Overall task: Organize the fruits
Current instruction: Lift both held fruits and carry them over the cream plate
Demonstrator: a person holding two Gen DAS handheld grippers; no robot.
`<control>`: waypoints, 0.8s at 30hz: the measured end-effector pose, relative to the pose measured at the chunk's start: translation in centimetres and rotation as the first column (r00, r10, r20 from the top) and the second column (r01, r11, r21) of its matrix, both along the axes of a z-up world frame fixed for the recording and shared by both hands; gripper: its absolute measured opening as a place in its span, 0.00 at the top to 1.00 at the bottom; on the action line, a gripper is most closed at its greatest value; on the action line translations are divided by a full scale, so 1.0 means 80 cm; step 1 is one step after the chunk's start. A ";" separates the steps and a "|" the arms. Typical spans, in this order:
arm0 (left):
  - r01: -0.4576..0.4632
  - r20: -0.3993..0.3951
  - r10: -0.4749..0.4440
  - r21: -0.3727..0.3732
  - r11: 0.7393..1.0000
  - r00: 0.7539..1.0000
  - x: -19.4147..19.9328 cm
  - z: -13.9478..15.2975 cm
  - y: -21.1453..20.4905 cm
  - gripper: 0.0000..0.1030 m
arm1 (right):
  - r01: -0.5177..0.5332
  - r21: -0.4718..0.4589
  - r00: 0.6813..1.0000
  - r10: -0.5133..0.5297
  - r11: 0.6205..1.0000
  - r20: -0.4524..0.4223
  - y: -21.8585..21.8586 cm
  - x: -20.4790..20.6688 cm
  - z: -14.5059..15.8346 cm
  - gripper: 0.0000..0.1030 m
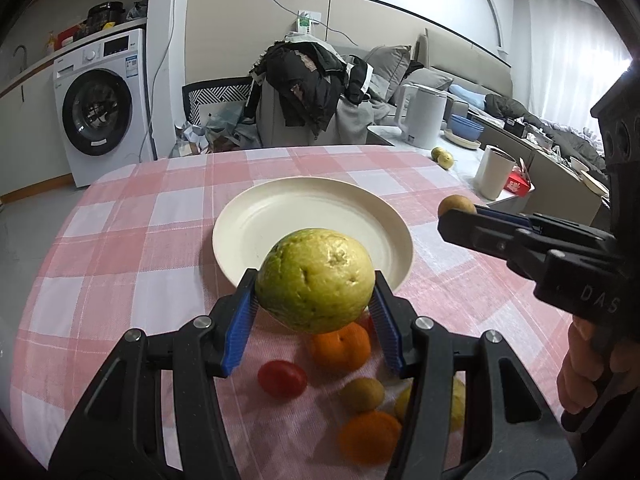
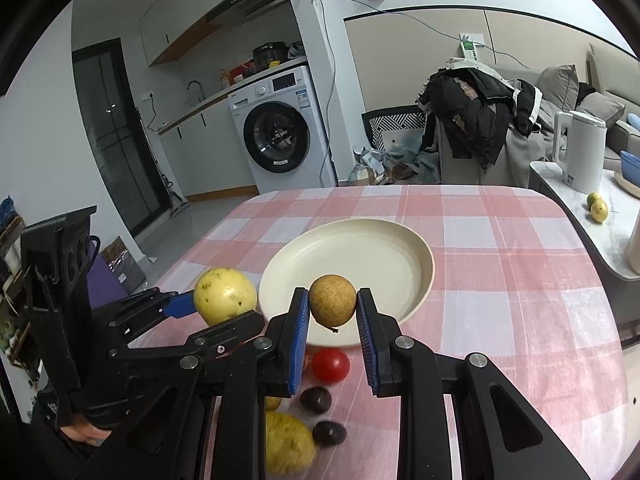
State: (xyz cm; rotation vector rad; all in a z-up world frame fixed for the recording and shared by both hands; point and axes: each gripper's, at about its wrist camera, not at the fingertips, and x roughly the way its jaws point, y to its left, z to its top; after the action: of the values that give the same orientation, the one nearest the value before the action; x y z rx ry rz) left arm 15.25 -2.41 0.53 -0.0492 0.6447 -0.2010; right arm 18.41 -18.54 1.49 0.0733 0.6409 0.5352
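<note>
Left claw (image 1: 314, 300) grips a guava (image 1: 316, 280), right claw (image 2: 333, 312) a longan (image 2: 333, 300), above the bare plate (image 2: 400, 256).

Both wrist cameras look closely along their fingers, sharing the plate (image 1: 256, 236) (image 2: 400, 256).

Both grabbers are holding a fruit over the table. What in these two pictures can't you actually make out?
- Left wrist view: the yellow fruit near the bottom is mostly hidden behind the left gripper.
- Same view: the oranges below are blurred, so no detail shows.
- Right wrist view: the two dark fruits are blurred; their kind is unclear.
- Both views: the plate has its near rim covered by the held fruits.
</note>
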 end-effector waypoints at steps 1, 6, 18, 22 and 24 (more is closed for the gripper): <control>-0.002 0.001 0.002 0.000 1.000 1.000 0.004 -0.001 0.001 0.50 | 0.002 0.004 1.000 -0.002 1.000 -0.002 0.001 0.005 -0.001 0.76; -0.010 -0.003 0.010 -0.015 1.000 1.000 0.028 -0.012 0.005 0.50 | 0.010 0.018 1.000 -0.010 1.000 -0.026 0.003 0.025 -0.011 0.76; -0.014 -0.020 0.014 0.032 0.999 1.000 0.052 -0.041 0.003 0.50 | 0.023 0.020 0.998 -0.022 1.000 -0.065 -0.001 0.043 -0.046 0.76; -0.004 -0.029 0.005 0.033 0.999 1.000 0.052 -0.043 0.000 0.50 | 0.023 0.013 0.997 -0.022 1.000 -0.073 0.002 0.048 -0.050 0.76; 0.000 -0.032 0.002 0.035 0.999 0.999 0.053 -0.044 -0.001 0.50 | 0.020 0.006 0.996 -0.019 1.000 -0.084 0.005 0.051 -0.054 0.76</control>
State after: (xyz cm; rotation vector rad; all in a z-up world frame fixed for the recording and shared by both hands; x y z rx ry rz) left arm 19.53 -2.50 -2.99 -0.0195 0.6802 -0.1883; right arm 22.50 -18.16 -2.84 0.1093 0.7194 0.5176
